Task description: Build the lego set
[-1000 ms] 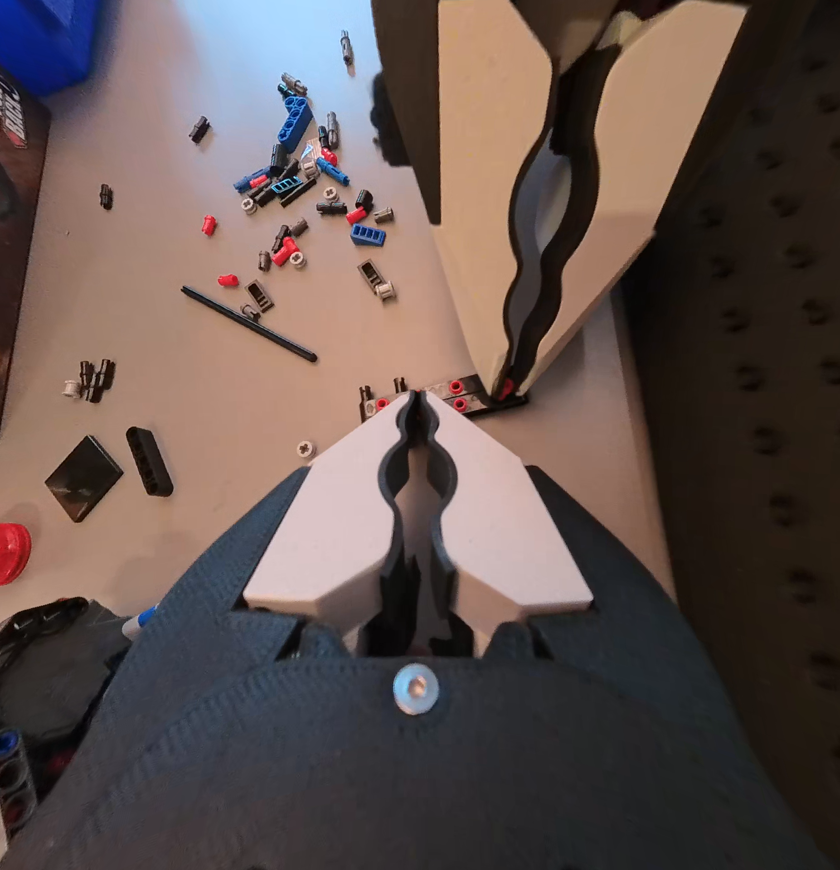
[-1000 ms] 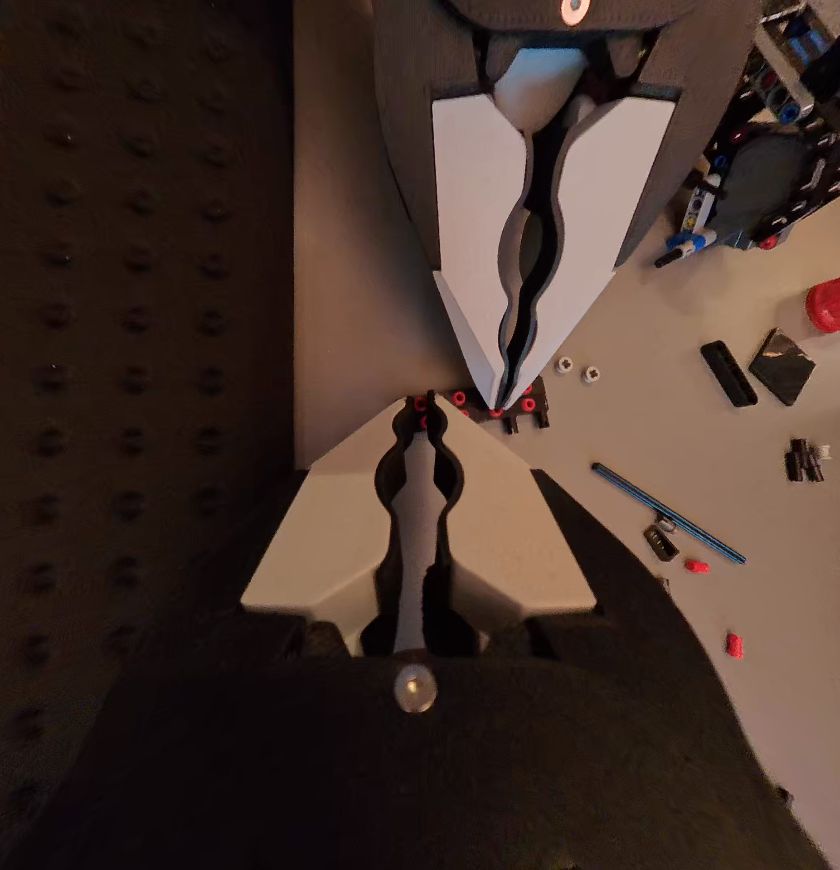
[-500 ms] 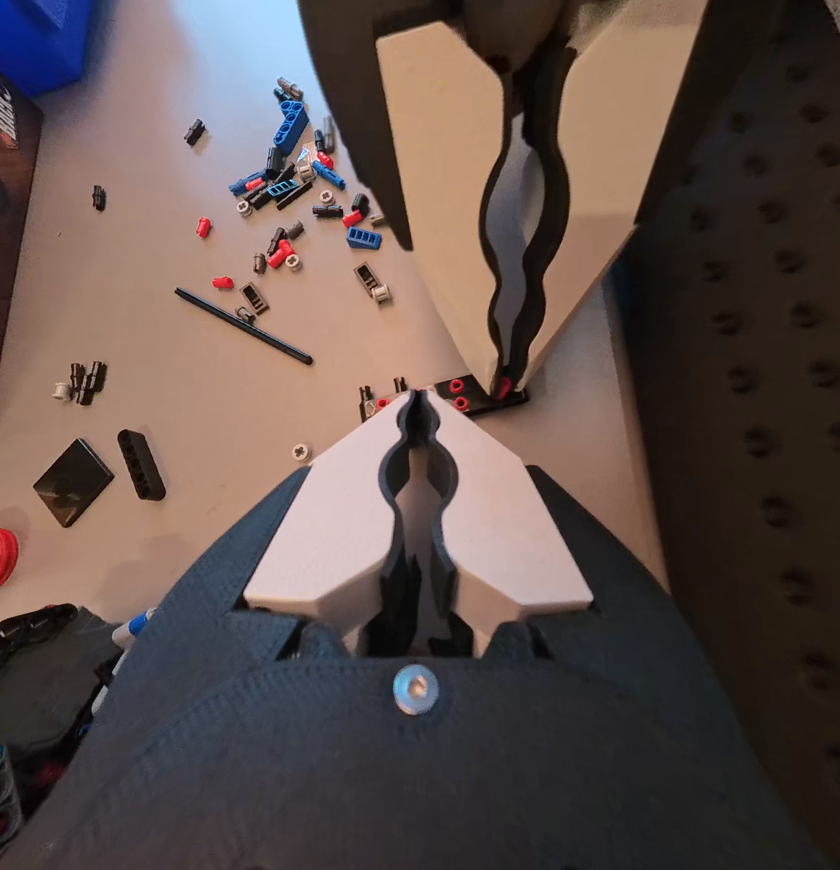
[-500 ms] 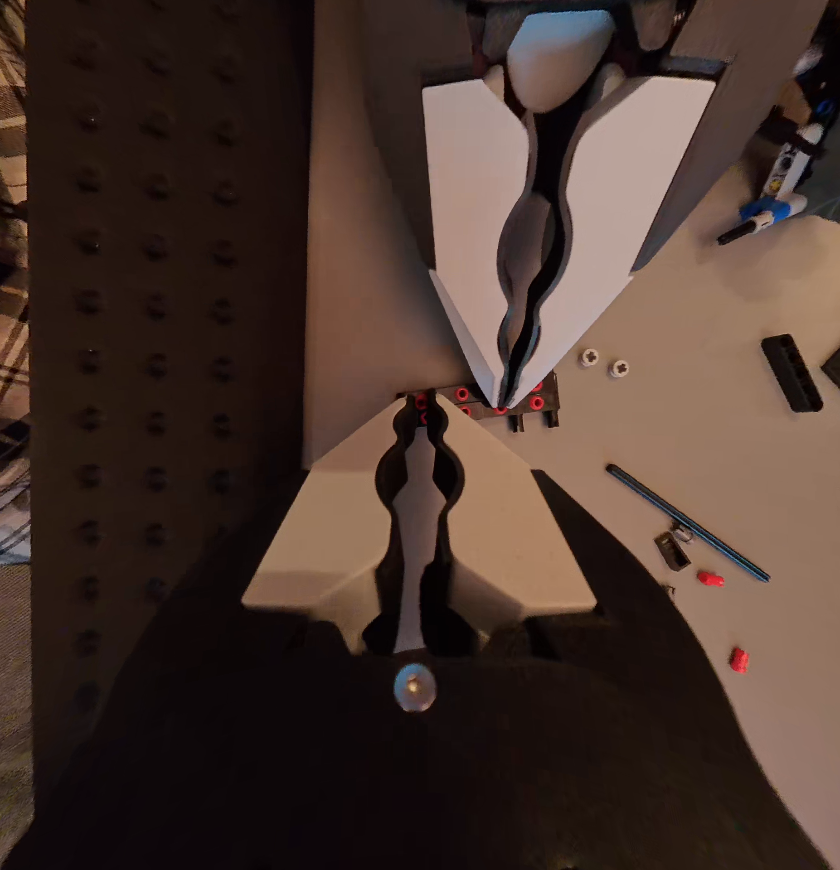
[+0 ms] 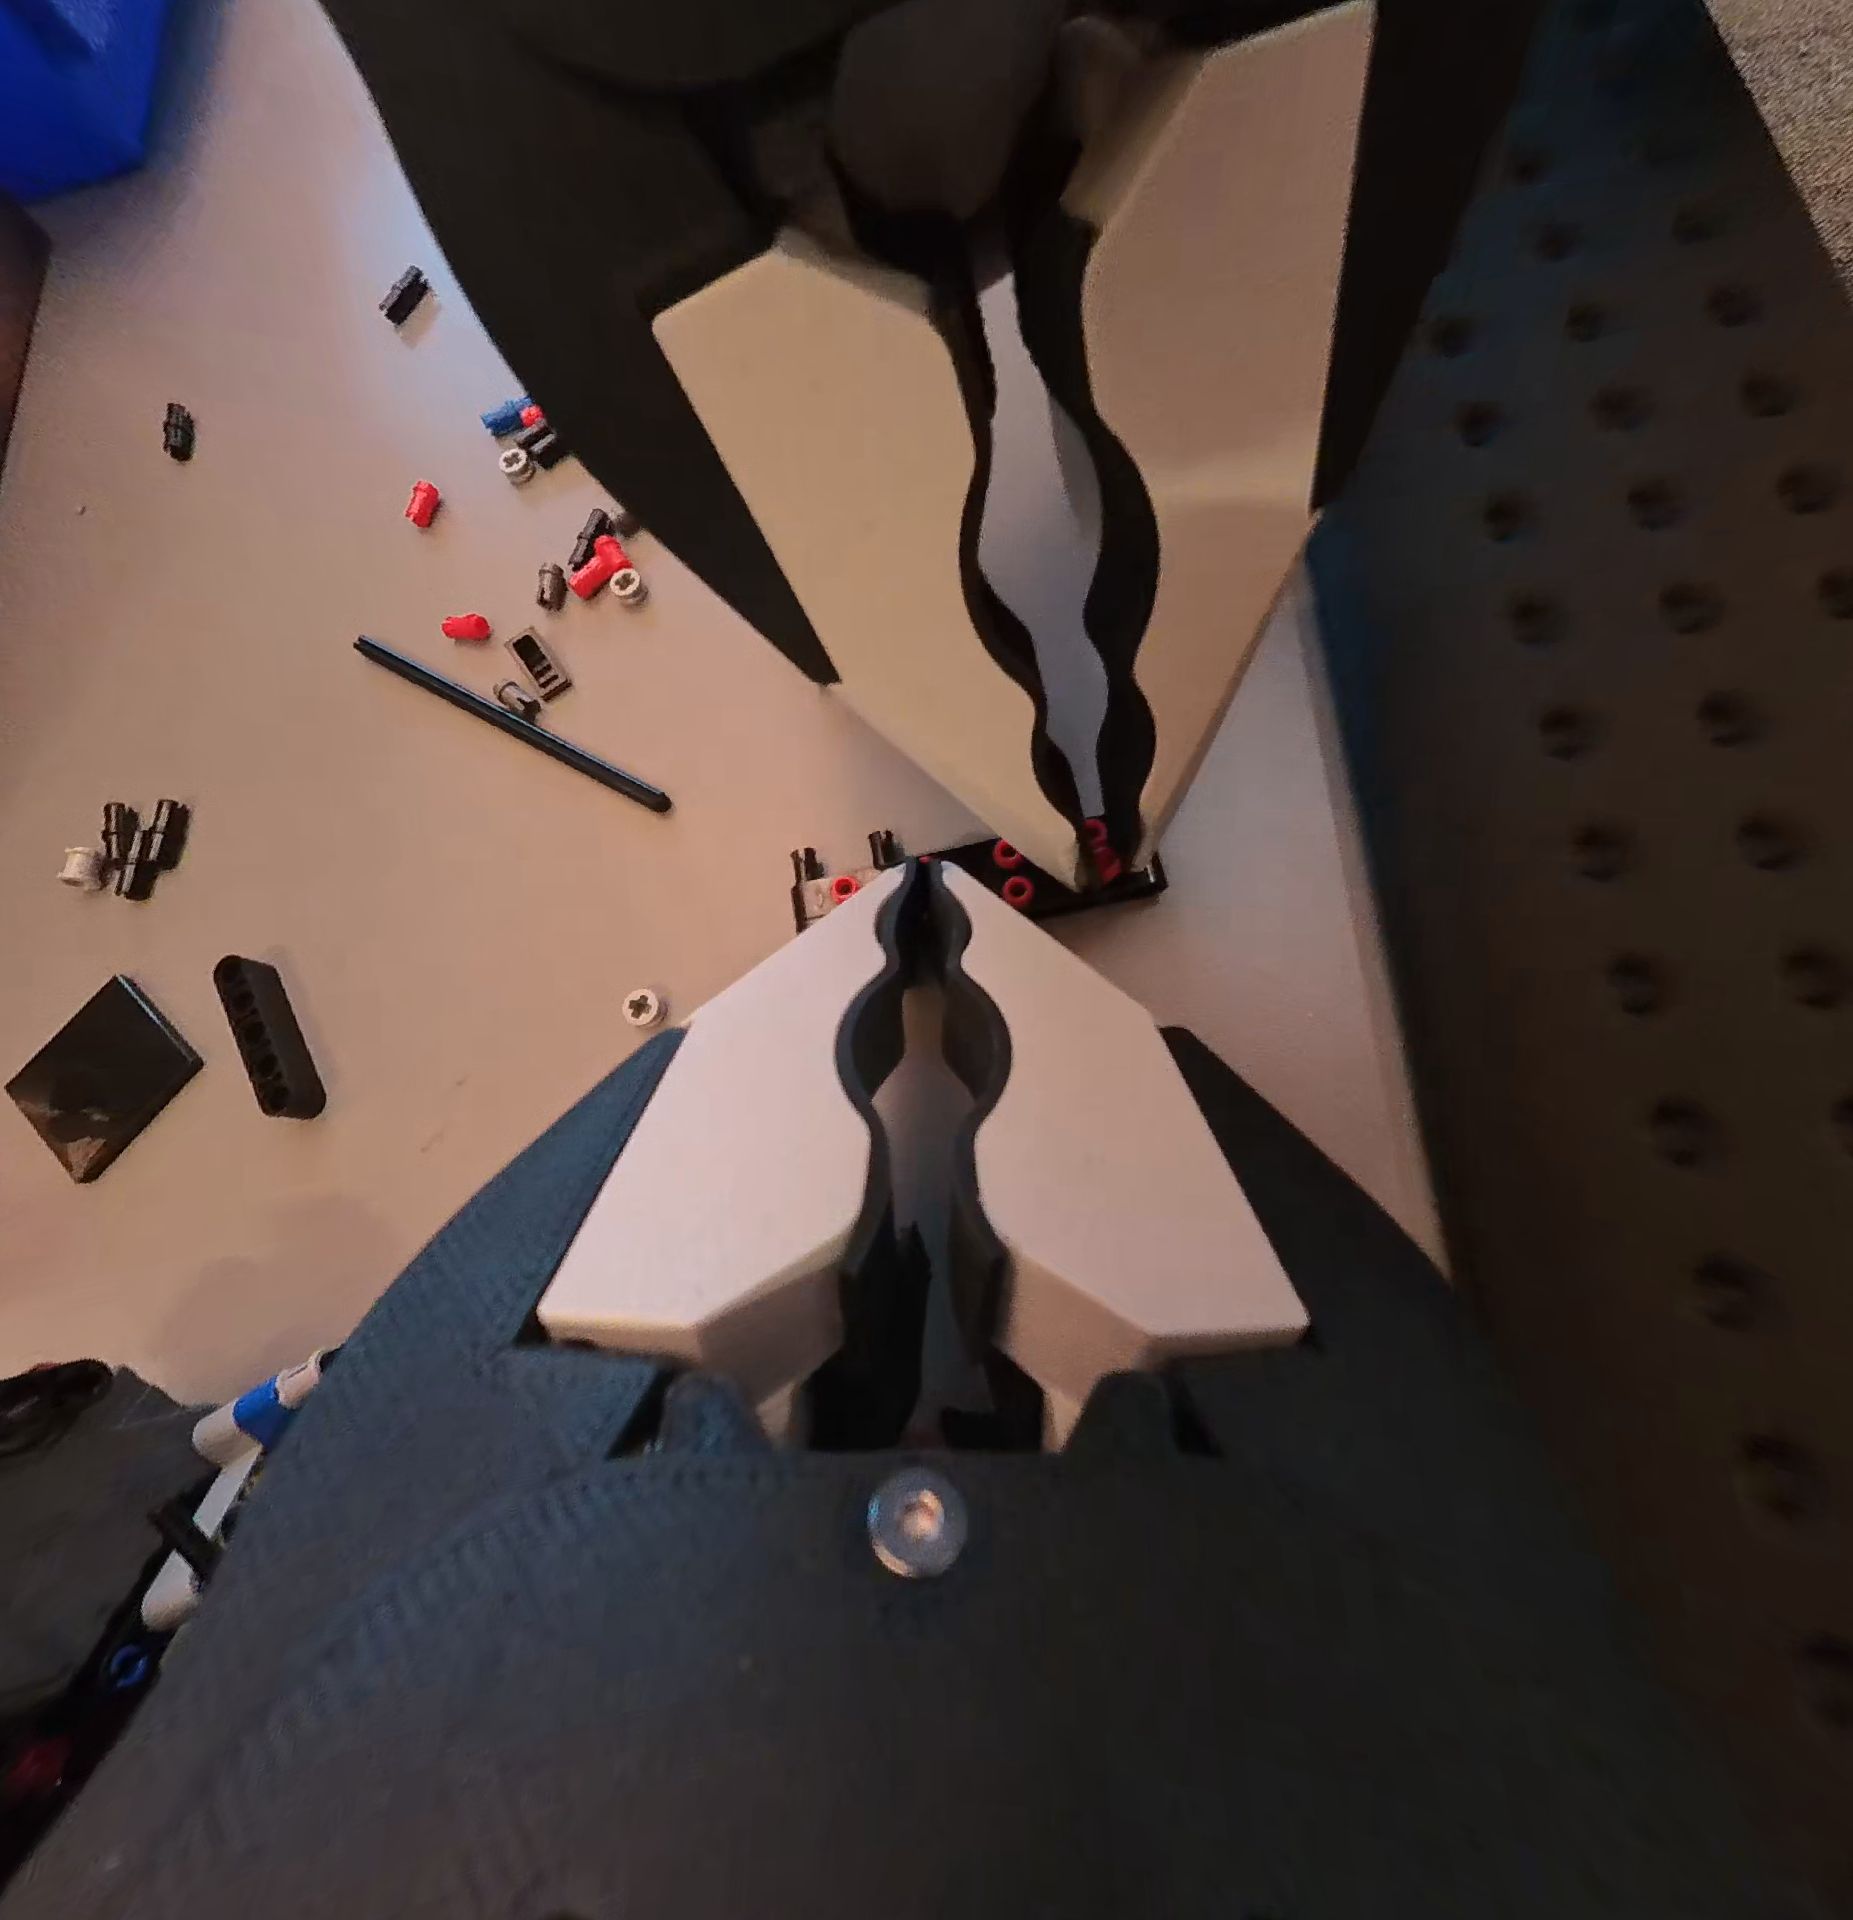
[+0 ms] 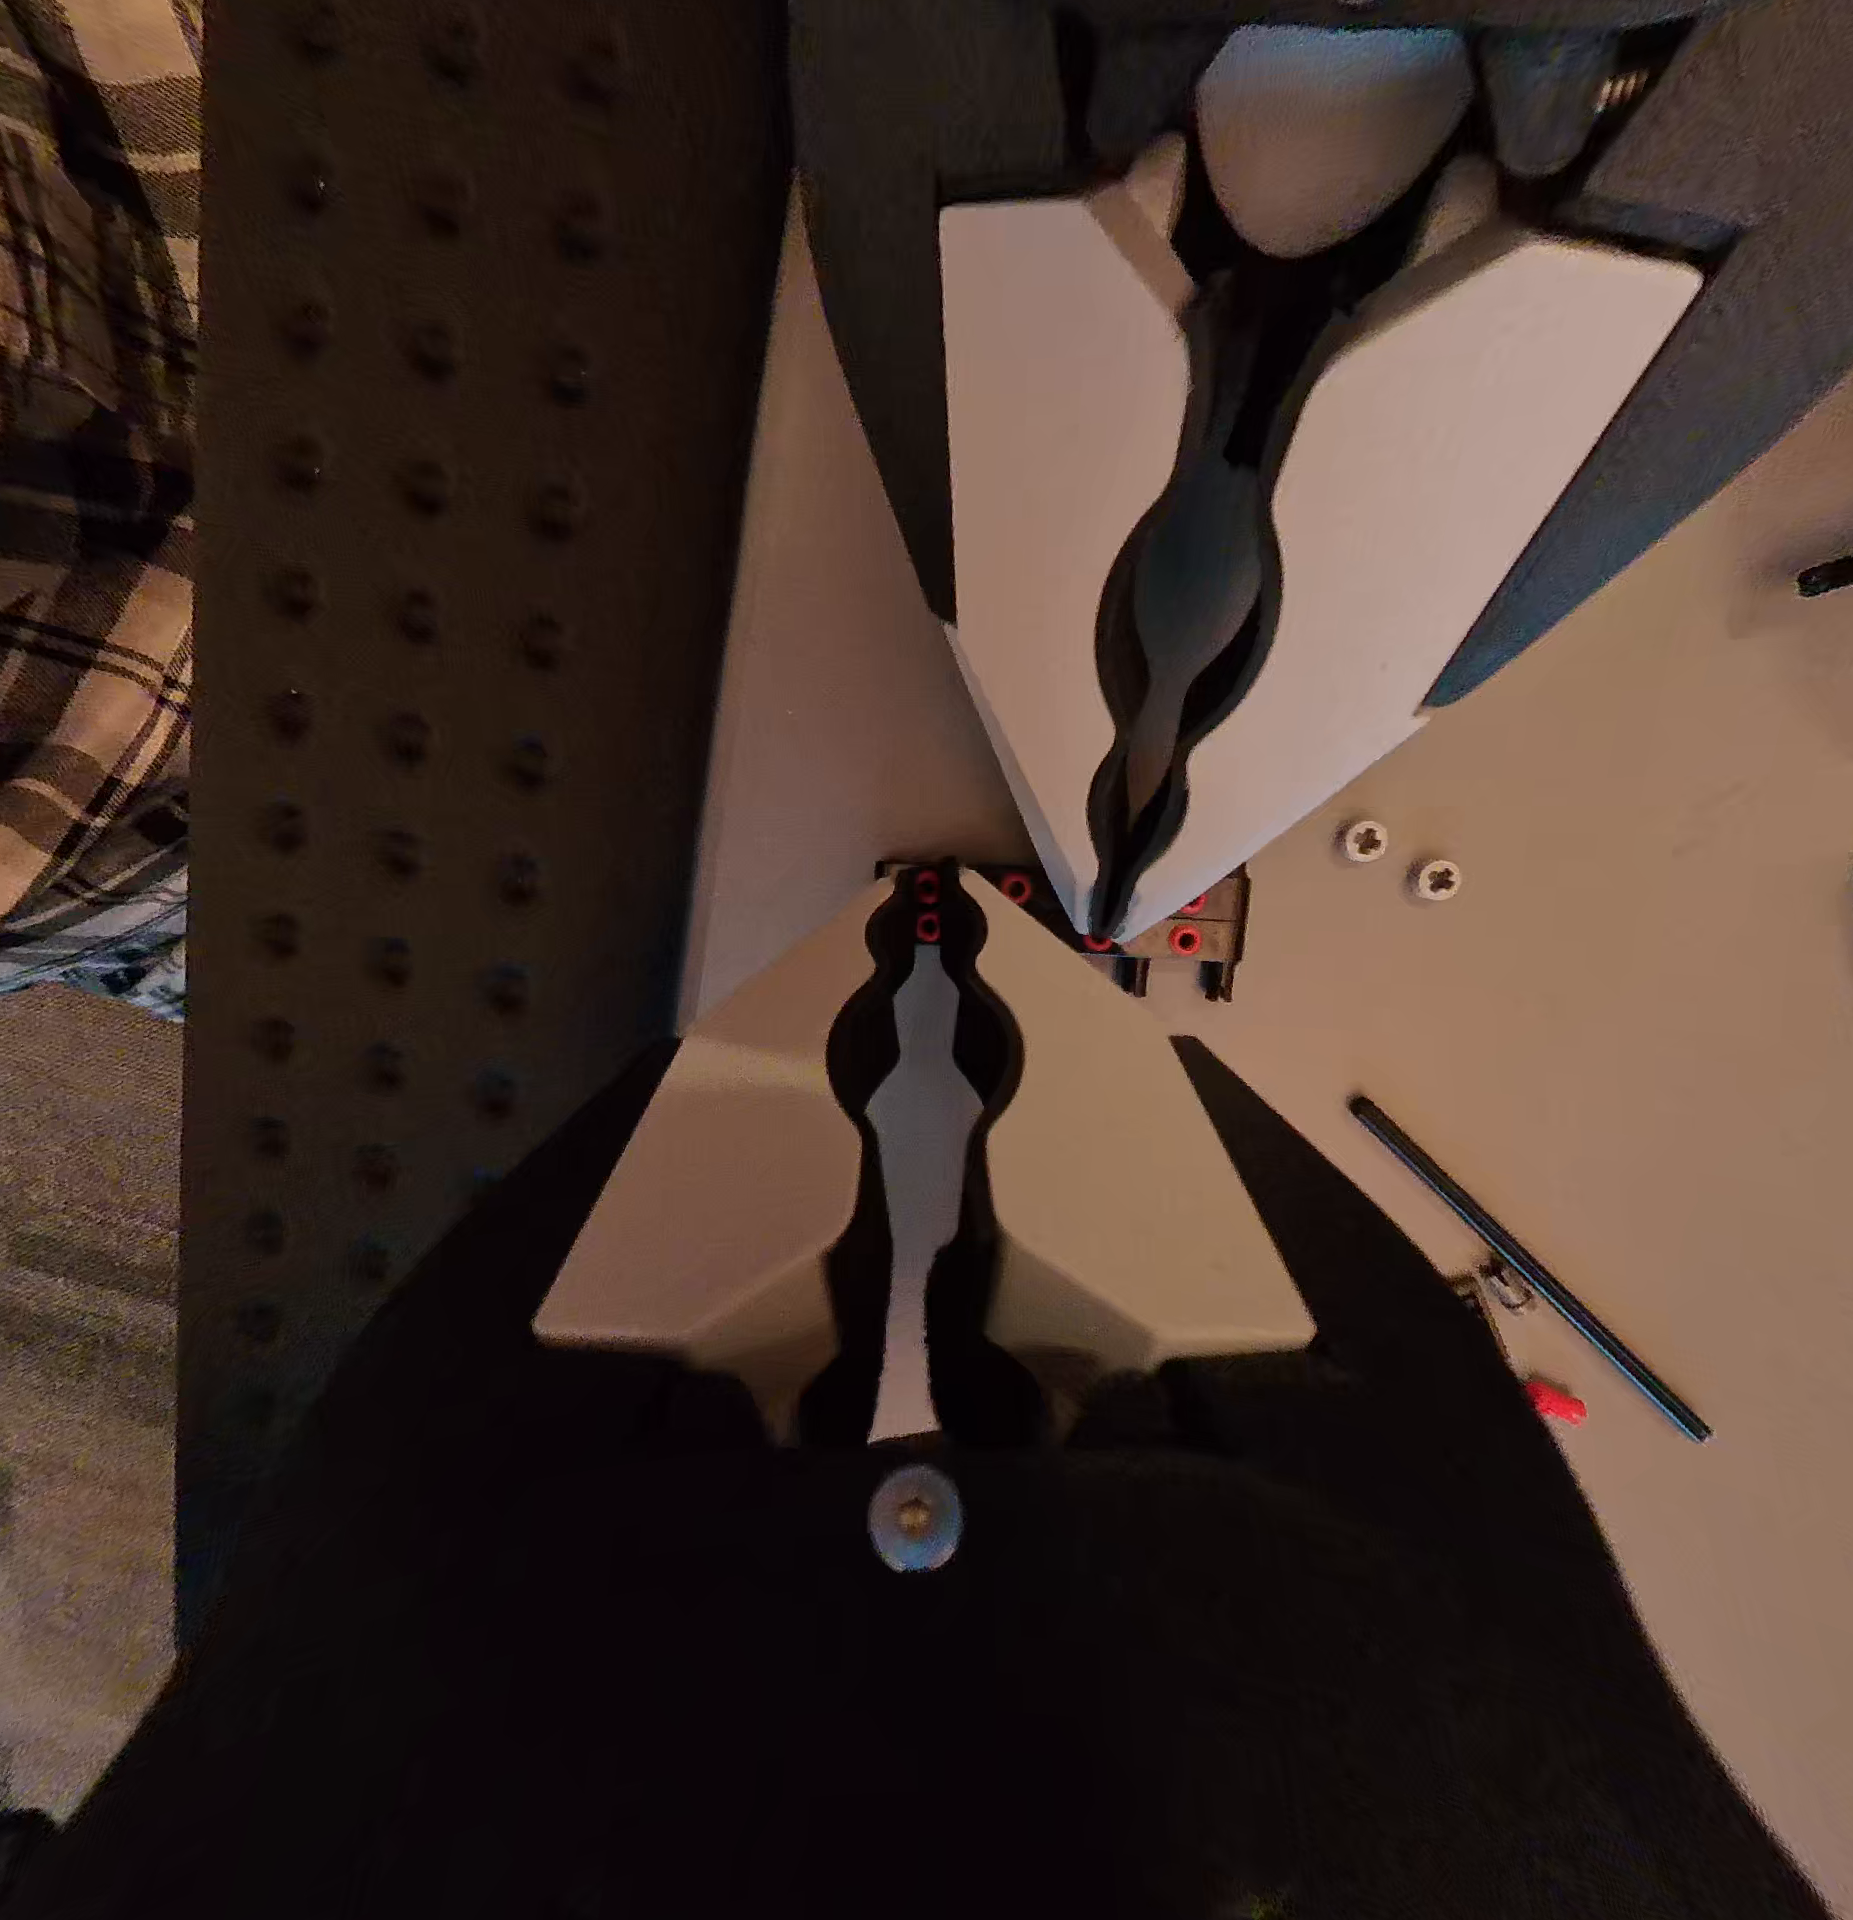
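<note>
A small black lego assembly with red pins (image 5: pixel 1015 883) lies on the pale table (image 5: pixel 402 935) beside a dark studded board. My left gripper (image 5: pixel 917 873) comes from below and is shut on its middle. My right gripper (image 5: pixel 1104 857) comes from above, its tips closed on the assembly's right end with a red pin between them. In the right wrist view, my right gripper (image 6: pixel 927 899) holds the end of the assembly (image 6: pixel 1015 888), with two red pins showing between its fingers. The left gripper (image 6: pixel 1104 928) pinches it just to the right. Most of the assembly is hidden by the fingers.
A long black axle (image 5: pixel 511 722), a black beam (image 5: pixel 267 1039), a black tile (image 5: pixel 101 1075) and small red and black pieces (image 5: pixel 589 566) lie to the left. A partly built model (image 5: pixel 49 1507) sits lower left. The dark studded board (image 5: pixel 1628 831) borders the right. Two white bushes (image 6: pixel 1363 840) lie near the assembly. The tips of both grippers are at nearly the same place. The long black axle (image 5: pixel 511 722) lies around 10 cm away from my left fingertips.
The two grippers have drawn closer and tilted toward each other, and the right one now hides most of the loose pile. The assembly stays held in the same spot.
</note>
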A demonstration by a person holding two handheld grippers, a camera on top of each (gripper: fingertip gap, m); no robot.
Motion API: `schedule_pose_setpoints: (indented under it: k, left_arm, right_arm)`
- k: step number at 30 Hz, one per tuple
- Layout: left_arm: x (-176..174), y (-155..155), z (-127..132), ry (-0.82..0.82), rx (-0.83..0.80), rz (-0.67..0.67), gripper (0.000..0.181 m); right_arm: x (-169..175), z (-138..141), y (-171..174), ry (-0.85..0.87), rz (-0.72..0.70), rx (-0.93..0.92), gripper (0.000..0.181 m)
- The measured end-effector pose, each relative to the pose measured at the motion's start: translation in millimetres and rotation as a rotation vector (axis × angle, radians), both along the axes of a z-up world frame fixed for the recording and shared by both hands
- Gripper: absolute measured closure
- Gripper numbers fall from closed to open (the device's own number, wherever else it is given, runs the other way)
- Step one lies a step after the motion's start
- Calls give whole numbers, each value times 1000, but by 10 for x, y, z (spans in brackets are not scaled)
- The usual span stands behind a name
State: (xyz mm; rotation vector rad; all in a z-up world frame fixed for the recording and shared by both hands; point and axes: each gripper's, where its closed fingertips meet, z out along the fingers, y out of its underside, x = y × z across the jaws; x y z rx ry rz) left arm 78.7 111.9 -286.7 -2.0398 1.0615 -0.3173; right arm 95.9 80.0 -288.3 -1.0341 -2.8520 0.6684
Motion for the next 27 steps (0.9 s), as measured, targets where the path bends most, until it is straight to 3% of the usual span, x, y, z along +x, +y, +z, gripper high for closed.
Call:
schedule_pose_setpoints:
  k: [14,27]
  left_arm:
    - [9,15,-2,-2,9,-2,181]
    - [24,28,-10,-9,9,-3,181]
  right_arm:
    - [-27,133,37,268,-149,-37,181]
    - [-34,6,15,211,-106,43,181]
